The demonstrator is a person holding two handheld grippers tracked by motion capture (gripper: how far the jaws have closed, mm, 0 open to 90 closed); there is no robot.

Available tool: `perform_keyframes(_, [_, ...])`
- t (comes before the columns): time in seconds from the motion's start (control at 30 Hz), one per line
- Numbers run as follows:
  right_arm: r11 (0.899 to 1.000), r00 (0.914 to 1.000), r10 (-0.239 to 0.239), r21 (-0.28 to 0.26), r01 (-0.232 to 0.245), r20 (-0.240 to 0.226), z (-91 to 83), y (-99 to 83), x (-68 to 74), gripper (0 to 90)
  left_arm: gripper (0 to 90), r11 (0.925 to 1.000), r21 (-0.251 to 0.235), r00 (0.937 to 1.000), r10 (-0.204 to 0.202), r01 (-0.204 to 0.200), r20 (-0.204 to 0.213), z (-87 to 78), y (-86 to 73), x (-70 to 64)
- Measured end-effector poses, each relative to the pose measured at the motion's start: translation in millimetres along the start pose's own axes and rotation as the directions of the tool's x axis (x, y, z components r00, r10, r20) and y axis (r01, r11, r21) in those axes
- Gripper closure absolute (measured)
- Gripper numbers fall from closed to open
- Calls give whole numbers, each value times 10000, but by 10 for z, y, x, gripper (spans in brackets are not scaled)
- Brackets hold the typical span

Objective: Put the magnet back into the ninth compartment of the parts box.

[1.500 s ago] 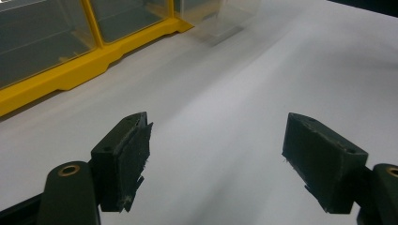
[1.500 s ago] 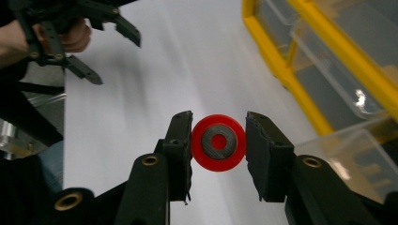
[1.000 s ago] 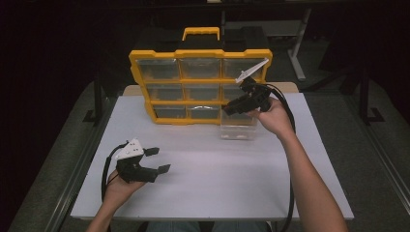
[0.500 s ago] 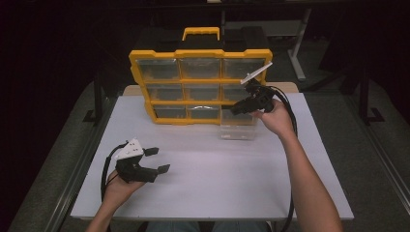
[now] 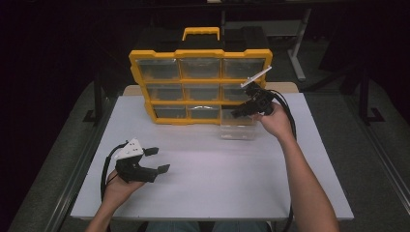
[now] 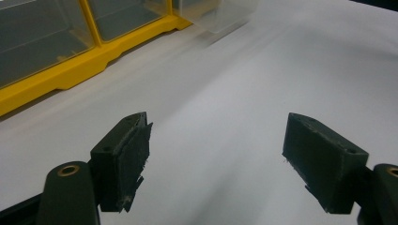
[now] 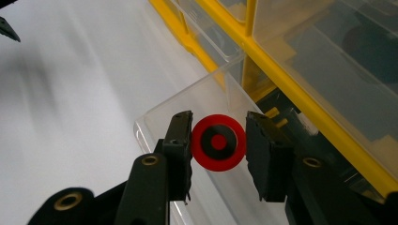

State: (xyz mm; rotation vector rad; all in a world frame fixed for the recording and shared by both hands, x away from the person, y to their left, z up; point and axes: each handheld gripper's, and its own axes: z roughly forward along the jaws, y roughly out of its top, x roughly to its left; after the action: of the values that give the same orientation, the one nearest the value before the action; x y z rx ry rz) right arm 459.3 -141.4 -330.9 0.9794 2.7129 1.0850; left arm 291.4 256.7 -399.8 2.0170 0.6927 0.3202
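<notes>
A yellow organizer case (image 5: 140, 82) with clear drawers stands upright at the back of the white table (image 5: 217, 183). One clear drawer (image 5: 238, 130) is pulled out at its lower right corner. My right gripper (image 5: 240, 112) hovers over that drawer, shut on a red disc with a black ring (image 7: 218, 142). The disc sits between the jaws, above the drawer's open top (image 7: 206, 93). At the front left my left gripper (image 5: 157, 159) rests low over the table. Its jaws stand wide apart around bare table surface, as the left gripper (image 6: 216, 154) view shows.
The organizer's yellow base (image 6: 70, 70) lies ahead of the left gripper. Black cables trail from both grippers along the person's forearms. Dark floor and metal frame legs (image 5: 295, 53) surround the table.
My right gripper has shifted slightly lower over the pulled-out drawer, still holding the disc. The left gripper has not moved.
</notes>
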Motion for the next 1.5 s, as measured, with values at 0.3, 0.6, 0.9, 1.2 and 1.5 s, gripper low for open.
perform_keyframes(0.3, [9998, 10000, 56, 208, -55, -51, 105, -54, -17, 611, 229, 10000, 4, 10000, -11, 11, -10, 1, -1, -3])
perform_keyframes(0.6, [9987, 9995, 316, 407, -312, -94, 153, -100, -43, 533, 234, 10000, 37, 10000, 89, -89, -14, -3, 1, -6])
perform_keyframes(0.9, [9989, 9986, 423, -170, -428, -311, 8, -108, -3, 577, 228, 10000, 11, 10000, 38, -38, 6, -3, 2, -6])
perform_keyframes(1.2, [9979, 9953, 199, -601, -257, -947, -139, -100, 89, 731, 227, 10000, 21, 10000, 72, -72, 7, 0, 3, -6])
perform_keyframes(1.5, [9968, 9900, -249, -783, 141, -1385, -201, -96, 178, 865, 226, 10000, 27, 10000, 30, -30, 24, -3, 1, -5])
